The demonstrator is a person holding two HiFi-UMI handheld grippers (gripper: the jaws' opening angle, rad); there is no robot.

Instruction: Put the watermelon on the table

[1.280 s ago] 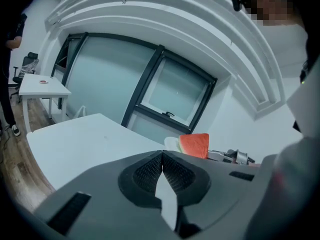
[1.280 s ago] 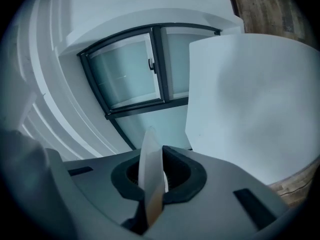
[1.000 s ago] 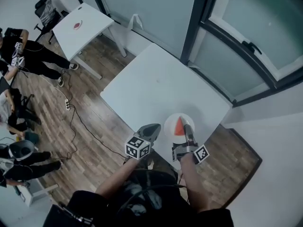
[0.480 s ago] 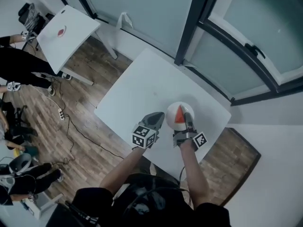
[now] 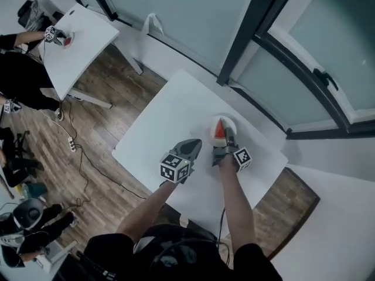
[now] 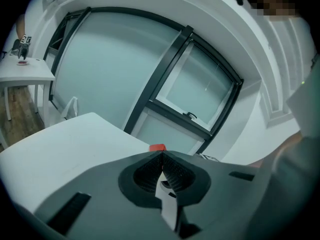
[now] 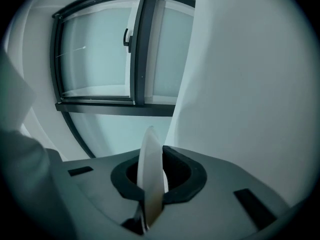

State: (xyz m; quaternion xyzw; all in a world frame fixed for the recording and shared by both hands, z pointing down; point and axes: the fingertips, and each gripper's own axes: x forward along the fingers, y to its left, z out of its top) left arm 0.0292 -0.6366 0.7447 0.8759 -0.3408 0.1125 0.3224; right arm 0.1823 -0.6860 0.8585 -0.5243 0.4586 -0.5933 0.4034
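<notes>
Head view: right tool point(image 5: 227, 138) clamps the rim of a white plate point(image 5: 234, 123) bearing watermelon point(image 5: 220, 130), seemingly just above the desk point(image 5: 170, 122); left tool point(image 5: 194, 147) closed, empty.

A white bench point(image 5: 170, 127) stands on wood-plank floor point(image 5: 117, 92), a second white bench point(image 5: 82, 45) at ten o'clock, a dark-framed glass wall point(image 5: 176, 10) from twelve to three.

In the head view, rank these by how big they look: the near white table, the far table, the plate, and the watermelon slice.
1. near white table
2. far table, which looks smaller partly because it is farther from the camera
3. plate
4. watermelon slice
</notes>
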